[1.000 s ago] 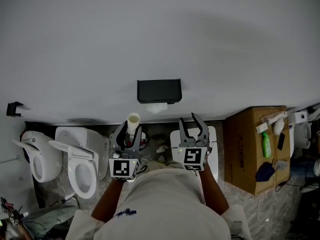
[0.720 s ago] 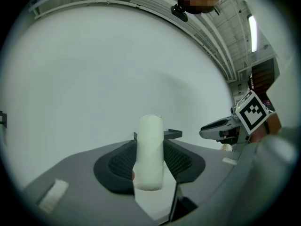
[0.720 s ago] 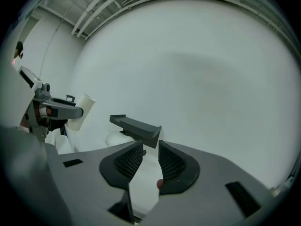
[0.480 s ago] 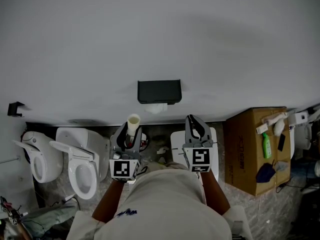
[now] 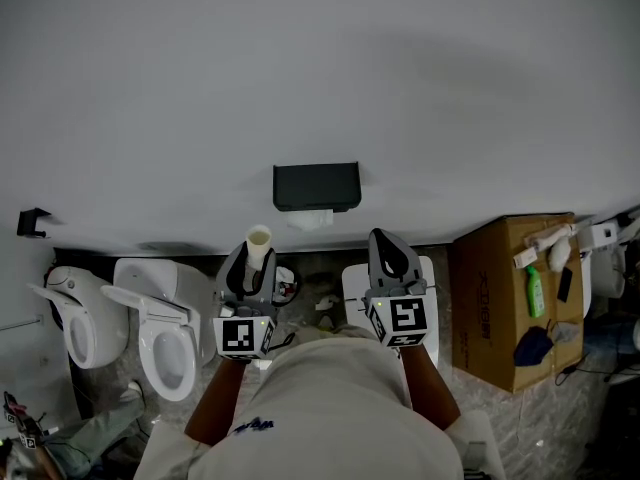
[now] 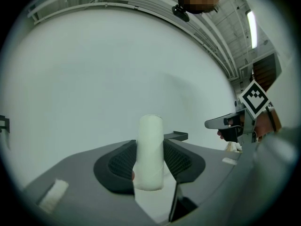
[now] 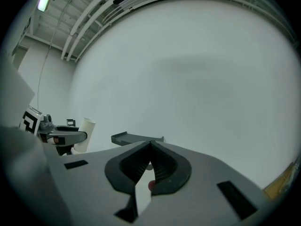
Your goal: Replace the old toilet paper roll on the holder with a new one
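— Where was the old roll when you stopped?

— The cardboard tube (image 6: 150, 131) stood nearly upright in my left tongs (image 5: 248, 266), a bare pale core. The two pads pressed on its sides near the lower end, and the upper end stuck out past the tips.

— So it was off the holder?

— Yes. The holder (image 5: 317, 185), a black box fixed on the grey wall (image 5: 320, 68), sat above and to the right of the tube in the head view, apart from it. A bit of white paper (image 5: 310, 218) showed under its lower edge.

— And your other hand?

— My right tongs (image 5: 386, 246) had just been closing, and the tips met with nothing between them. In the head view they pointed at the wall below the holder's right end. They were beside the left tongs, about level with them and not touching.

— What lay around you?

— Below the tongs I saw a strip of speckled floor (image 5: 318, 268). At my left a white toilet (image 5: 165, 333) stood on it, with a second toilet (image 5: 72, 318) just beyond. At my right a cardboard box (image 5: 495, 308) stood against the wall. A green bottle (image 5: 533, 290) lay on top of it, among small things I could not make out.
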`<state>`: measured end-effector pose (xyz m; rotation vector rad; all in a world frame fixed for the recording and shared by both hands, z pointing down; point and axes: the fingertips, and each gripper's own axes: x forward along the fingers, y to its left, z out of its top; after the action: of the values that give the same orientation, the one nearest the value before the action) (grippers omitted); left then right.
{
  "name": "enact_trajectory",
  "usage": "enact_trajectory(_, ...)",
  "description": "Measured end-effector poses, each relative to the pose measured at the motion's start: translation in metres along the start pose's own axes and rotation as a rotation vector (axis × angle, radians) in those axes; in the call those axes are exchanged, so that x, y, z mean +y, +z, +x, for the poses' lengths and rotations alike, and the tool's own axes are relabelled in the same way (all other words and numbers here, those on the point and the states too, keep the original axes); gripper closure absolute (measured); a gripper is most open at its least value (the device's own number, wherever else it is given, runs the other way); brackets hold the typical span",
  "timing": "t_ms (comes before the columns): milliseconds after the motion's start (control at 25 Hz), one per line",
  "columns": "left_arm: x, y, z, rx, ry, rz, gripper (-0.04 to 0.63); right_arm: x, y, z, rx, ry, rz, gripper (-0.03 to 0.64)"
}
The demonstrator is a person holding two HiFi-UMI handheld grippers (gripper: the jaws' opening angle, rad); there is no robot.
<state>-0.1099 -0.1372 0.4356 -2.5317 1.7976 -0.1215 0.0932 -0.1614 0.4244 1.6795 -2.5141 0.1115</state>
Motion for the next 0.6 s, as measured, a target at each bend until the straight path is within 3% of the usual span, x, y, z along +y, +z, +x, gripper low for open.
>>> enact_trajectory(600,0.006,-0.002,0.000,0.007,-0.009,0.000,0.411,-0.012,0.003,0.002,-0.012,-0.047,0.023,0.614)
